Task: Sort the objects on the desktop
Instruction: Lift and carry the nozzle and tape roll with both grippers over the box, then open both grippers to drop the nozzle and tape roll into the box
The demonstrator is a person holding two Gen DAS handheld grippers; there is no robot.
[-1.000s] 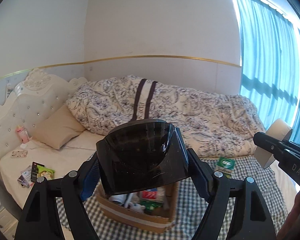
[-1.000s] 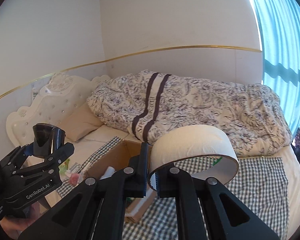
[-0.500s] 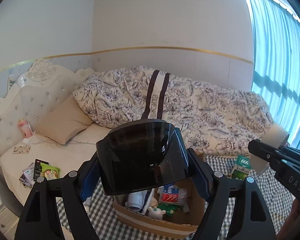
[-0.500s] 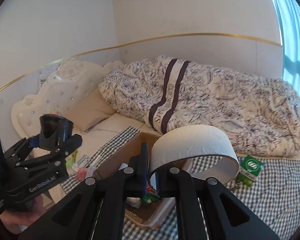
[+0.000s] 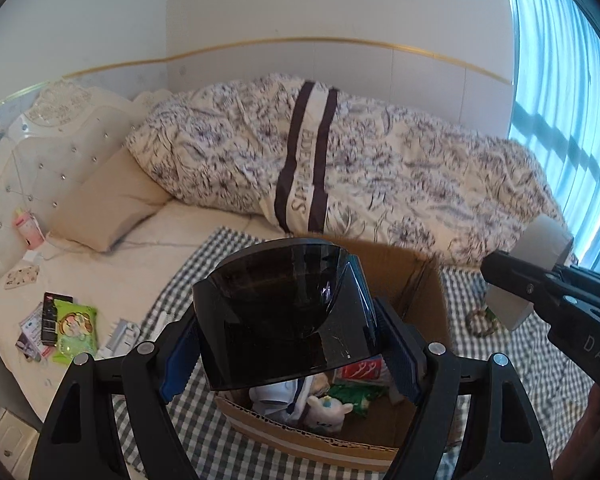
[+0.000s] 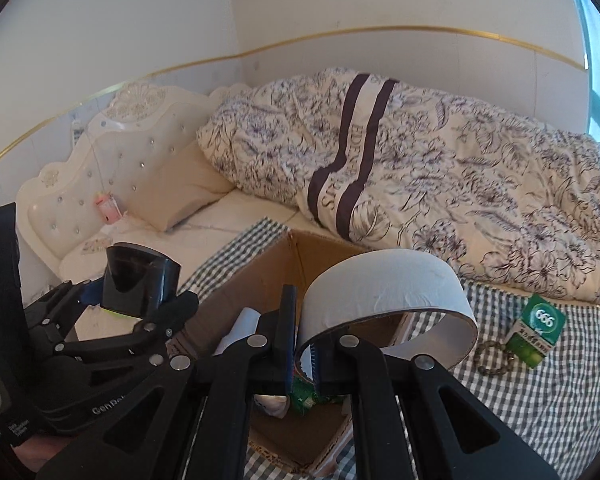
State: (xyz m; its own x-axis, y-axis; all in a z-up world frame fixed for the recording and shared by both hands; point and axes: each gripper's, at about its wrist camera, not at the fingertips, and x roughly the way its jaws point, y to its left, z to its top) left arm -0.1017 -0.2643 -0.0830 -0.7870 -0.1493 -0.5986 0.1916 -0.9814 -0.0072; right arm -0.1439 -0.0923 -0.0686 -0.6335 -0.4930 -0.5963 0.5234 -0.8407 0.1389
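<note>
While the left tool pinches a dark plastic cup between its blue-padded fingers, the cup hangs above the near side of an open cardboard box. In the right wrist view, the right tool has its fingers pressed nearly together on the thin wall of a white tape roll, which arches up over the box's right half. Inside the box lie a small white plush toy, green packets and a red-and-white pack. The box stands on a grey checked cloth spread over the bed. Just right of the box on the cloth rest a bead bracelet and a green packet marked 666, touching or nearly so. Left of the cloth, on the bare sheet, lie a lime-green snack bag and some cards. Farther back are a beige pillow, a flowered quilt with two dark stripes, and a white tufted headboard. Blue curtains hang at the right.
</note>
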